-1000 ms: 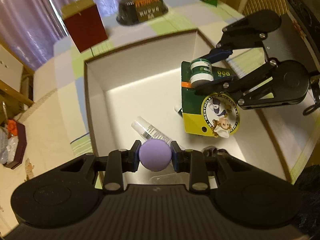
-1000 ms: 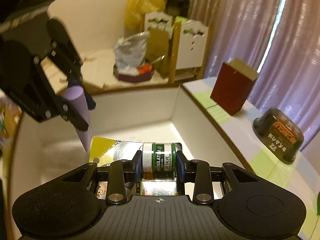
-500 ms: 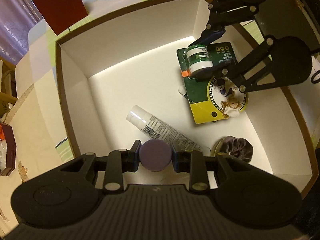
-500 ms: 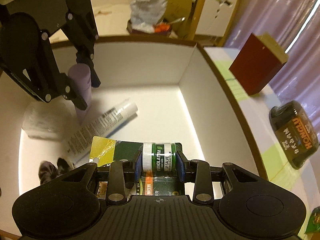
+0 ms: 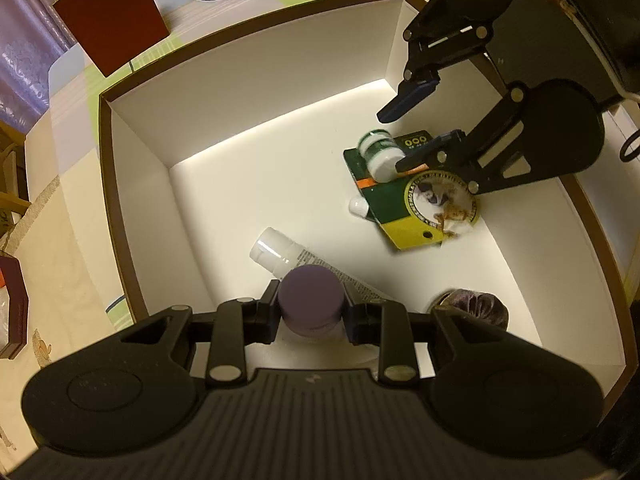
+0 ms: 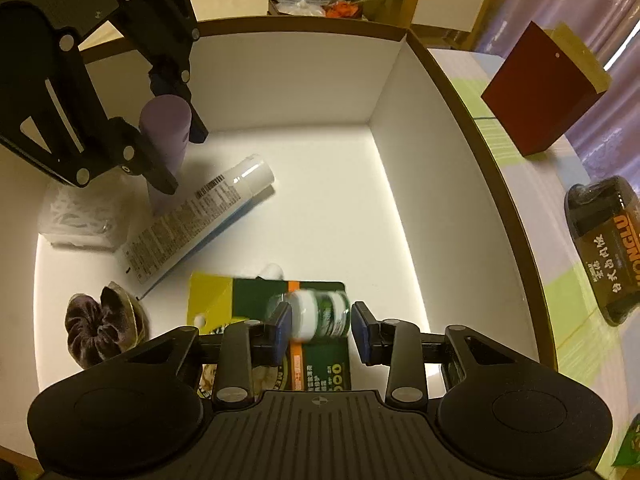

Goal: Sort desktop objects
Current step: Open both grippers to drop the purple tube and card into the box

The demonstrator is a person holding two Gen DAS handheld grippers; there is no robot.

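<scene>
A white box with a brown rim (image 5: 120, 208) fills most of the counter (image 5: 60, 208), with a dark red block (image 5: 110, 20) and a dark labelled container (image 6: 608, 248) outside it. Inside lie a green and yellow card (image 5: 404, 208), a white tube (image 6: 192, 220), a clear packet (image 6: 80, 216) and a purple scrunchie (image 5: 472, 306). The left gripper (image 5: 311, 306) is closed on a lavender cylinder (image 5: 311, 300) above the tube. The right gripper (image 6: 320, 326) is spread apart; the small green jar (image 6: 320, 314), blurred, sits between its fingers over the card, touching neither visibly.
</scene>
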